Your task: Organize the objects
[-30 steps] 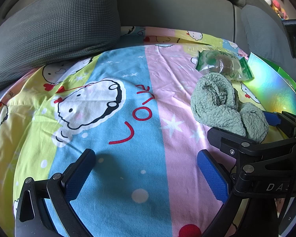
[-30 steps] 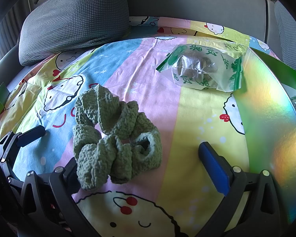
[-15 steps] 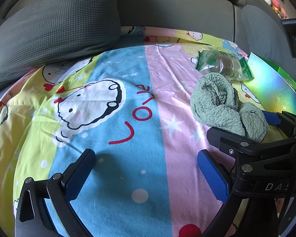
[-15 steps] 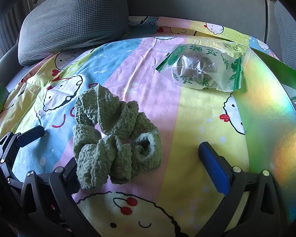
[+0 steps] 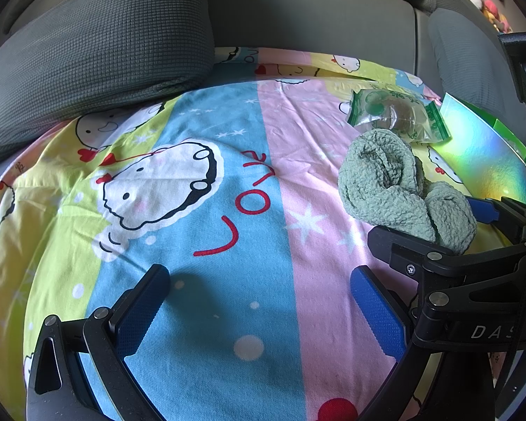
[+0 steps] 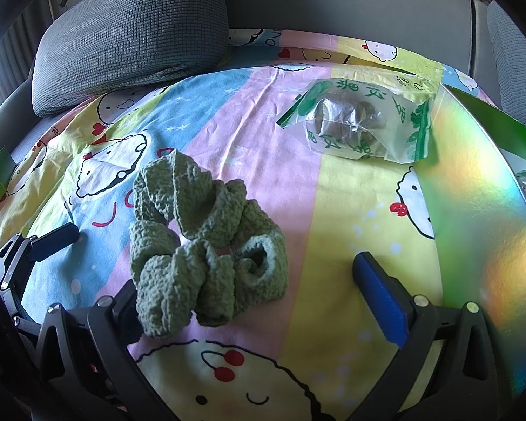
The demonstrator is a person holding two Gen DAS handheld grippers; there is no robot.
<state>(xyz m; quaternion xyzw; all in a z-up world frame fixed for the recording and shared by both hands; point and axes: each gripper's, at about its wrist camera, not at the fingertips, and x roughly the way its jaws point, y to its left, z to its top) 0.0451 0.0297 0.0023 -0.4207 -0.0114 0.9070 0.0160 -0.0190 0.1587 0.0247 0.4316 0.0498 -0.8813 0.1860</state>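
Nothing shifted across the last second: same framing in both wrist views, same lie of the cloth, both tools parked. Left hand-held gripper [image 5: 259,310] released, blue pads spread wide over the blue and pink stripes of the cartoon-print sheet [image 5: 207,210], nothing between them. Right hand-held gripper [image 6: 263,291] likewise spread and empty-handed, though its left finger sits hidden behind the near edge of the green knitted scarf [image 6: 203,242], so touching or merely close cannot be told. Scarf itself bunched in loose coils on the pink stripe, low in the right wrist view and toward the left of the jaw gap; from the left wrist view, seen off to the right, just beyond the other tool's frame. Further back, a clear green-printed snack bag [image 6: 364,122] with brown contents, flat on the sheet, apart from the scarf. Beside that, at the right edge, an iridescent flap [image 6: 473,189] that seems to belong to a green box, a likely destination, though its inside stays mostly out of sight. Grey cushion [image 5: 94,59] against the sofa back, well clear of everything. Stillness read as a pause before the first pickup: organizing apparently not yet begun, both items loose on the sheet. Probable next step a close on the scarf, needing a slight move leftward to centre the bundle; soft, springy knit, likely to trail loose coils if pinched by one fold only.
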